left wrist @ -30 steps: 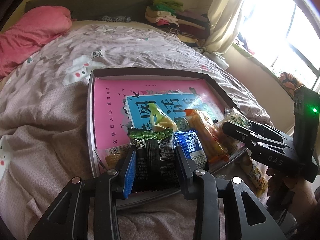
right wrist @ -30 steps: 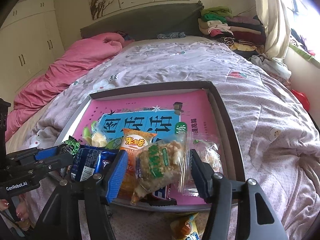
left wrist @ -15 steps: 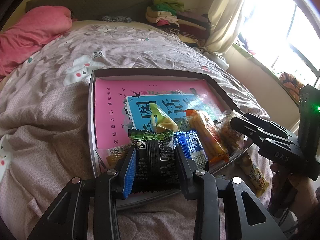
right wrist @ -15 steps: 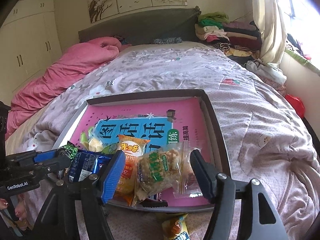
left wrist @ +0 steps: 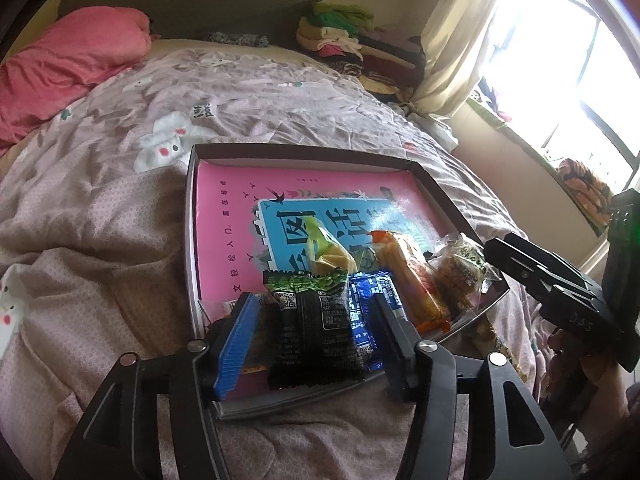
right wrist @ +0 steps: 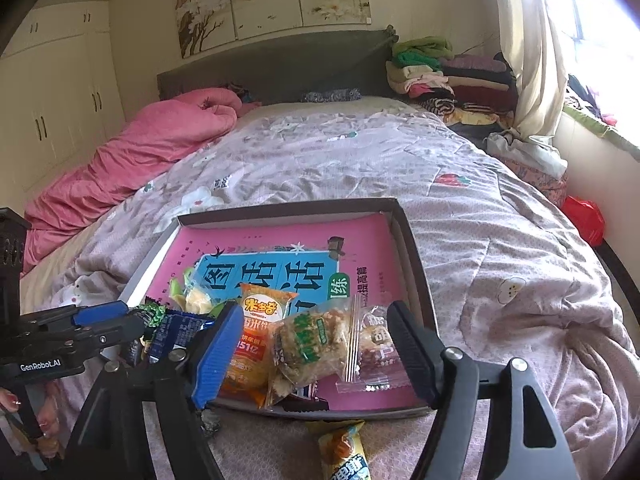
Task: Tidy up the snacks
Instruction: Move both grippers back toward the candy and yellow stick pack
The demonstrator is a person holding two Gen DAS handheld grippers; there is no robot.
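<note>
bed (right wrist: 460, 208) carries snack tray (right wrist: 412, 248).

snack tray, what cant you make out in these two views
- Left wrist view: the black snack packet hides the tray floor beneath it.
- Right wrist view: the yellow packet outside the tray is cut off by the bottom edge.
- Both views: small packet print is unreadable.

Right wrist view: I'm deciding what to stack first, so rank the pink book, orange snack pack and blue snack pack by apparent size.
1. Pink book
2. Orange snack pack
3. Blue snack pack, partly hidden, so unsure.
</note>
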